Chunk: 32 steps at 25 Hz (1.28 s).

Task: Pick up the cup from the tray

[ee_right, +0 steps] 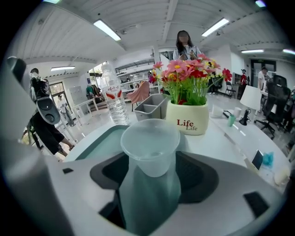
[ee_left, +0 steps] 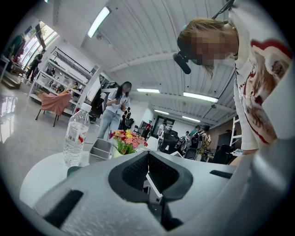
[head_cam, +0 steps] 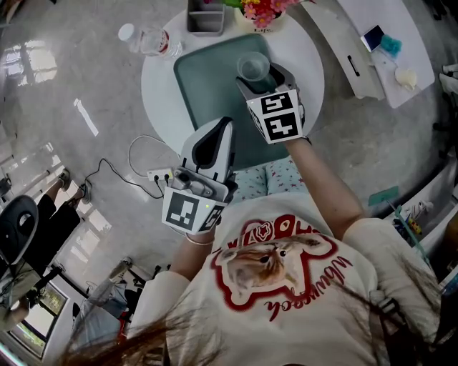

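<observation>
A translucent plastic cup (head_cam: 253, 67) (ee_right: 150, 145) stands upright between the jaws of my right gripper (head_cam: 257, 80) (ee_right: 150, 173), which is shut on it over the far part of the green tray (head_cam: 207, 86) (ee_right: 97, 143). Whether the cup's base touches the tray is hidden by the jaws. My left gripper (head_cam: 220, 129) (ee_left: 147, 174) hangs over the near edge of the tray, its jaws shut together with nothing between them.
The tray lies on a round white table (head_cam: 161, 93). At the table's far side stand a water bottle (head_cam: 147, 39) (ee_right: 113, 99), a grey bin (head_cam: 205, 18) (ee_right: 154, 108) and a flower pot (head_cam: 261, 13) (ee_right: 186, 117). A power strip (head_cam: 159, 174) lies on the floor.
</observation>
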Each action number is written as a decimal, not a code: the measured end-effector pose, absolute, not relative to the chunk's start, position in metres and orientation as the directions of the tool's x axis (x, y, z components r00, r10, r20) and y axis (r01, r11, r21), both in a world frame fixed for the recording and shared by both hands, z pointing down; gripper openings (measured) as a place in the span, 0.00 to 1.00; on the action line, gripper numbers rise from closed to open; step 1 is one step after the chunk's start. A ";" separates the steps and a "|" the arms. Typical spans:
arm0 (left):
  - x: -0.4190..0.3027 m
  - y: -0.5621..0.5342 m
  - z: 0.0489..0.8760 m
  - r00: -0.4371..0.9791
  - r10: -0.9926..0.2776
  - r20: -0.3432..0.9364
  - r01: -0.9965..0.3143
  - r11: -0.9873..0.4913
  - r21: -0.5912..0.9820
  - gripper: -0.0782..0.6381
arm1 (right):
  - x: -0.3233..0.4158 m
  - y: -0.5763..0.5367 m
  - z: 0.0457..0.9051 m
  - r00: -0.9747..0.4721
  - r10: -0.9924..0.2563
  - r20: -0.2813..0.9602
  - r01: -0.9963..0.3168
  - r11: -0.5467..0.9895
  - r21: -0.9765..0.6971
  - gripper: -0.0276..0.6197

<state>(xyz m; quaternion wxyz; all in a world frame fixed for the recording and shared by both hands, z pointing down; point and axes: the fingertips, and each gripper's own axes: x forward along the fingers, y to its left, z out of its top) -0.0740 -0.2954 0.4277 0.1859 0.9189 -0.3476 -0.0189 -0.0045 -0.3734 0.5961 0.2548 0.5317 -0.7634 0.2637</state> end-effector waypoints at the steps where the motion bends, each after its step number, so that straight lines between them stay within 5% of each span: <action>1: -0.074 -0.295 0.428 0.759 -0.645 0.095 -0.630 -0.689 0.357 0.13 | -0.005 -0.375 0.596 -0.304 -0.678 0.669 -0.946 0.295 -0.130 0.49; 32: -0.063 -0.301 0.430 0.772 -0.628 0.097 -0.614 -0.700 0.364 0.13 | -0.003 -0.400 0.600 -0.280 -0.666 0.692 -0.943 0.327 -0.067 0.49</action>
